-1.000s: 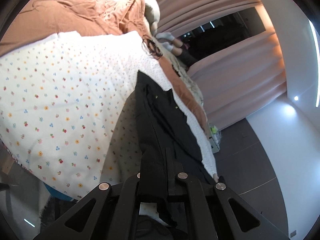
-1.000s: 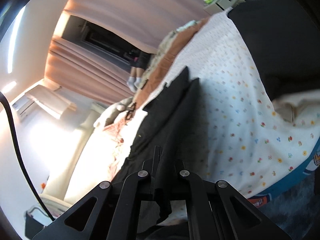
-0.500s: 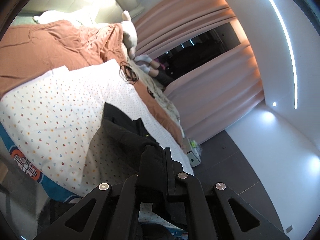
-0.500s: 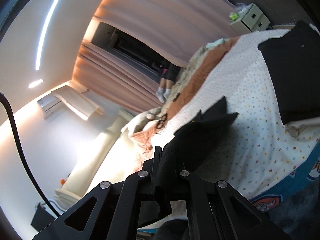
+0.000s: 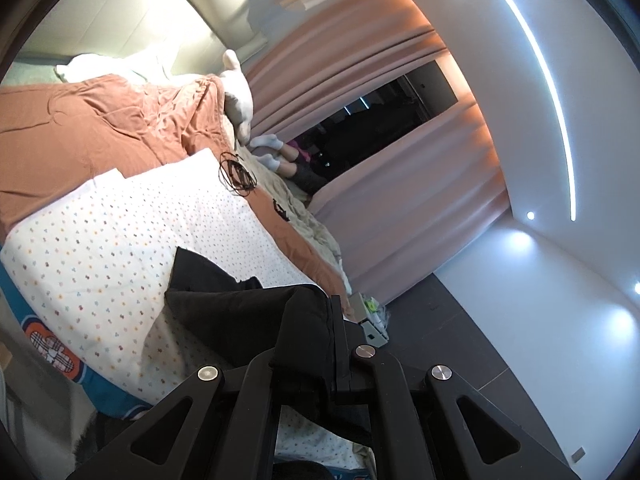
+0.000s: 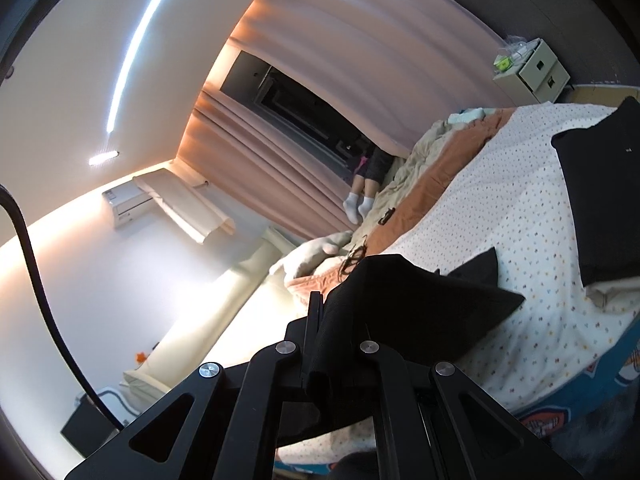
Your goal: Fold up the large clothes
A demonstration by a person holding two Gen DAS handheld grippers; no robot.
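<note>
A black garment (image 5: 240, 312) hangs between both grippers above the dotted white sheet (image 5: 120, 232) on the bed. My left gripper (image 5: 316, 340) is shut on one edge of it. My right gripper (image 6: 332, 344) is shut on another edge; the cloth (image 6: 420, 304) bunches and droops toward the sheet (image 6: 520, 208), its far end touching down. A second black garment (image 6: 600, 200) lies folded at the right on the bed.
An orange quilt (image 5: 100, 128) covers the bed's head end, with a coil of black cable (image 5: 236, 172) beside it. A person's legs in white socks (image 6: 358, 204) are by the pink curtains (image 6: 320, 60). A small cabinet (image 6: 532, 68) stands beyond the bed.
Both grippers rose and tilted upward, lifting the black garment off the sheet. It went from lying stretched out to bunched and hanging.
</note>
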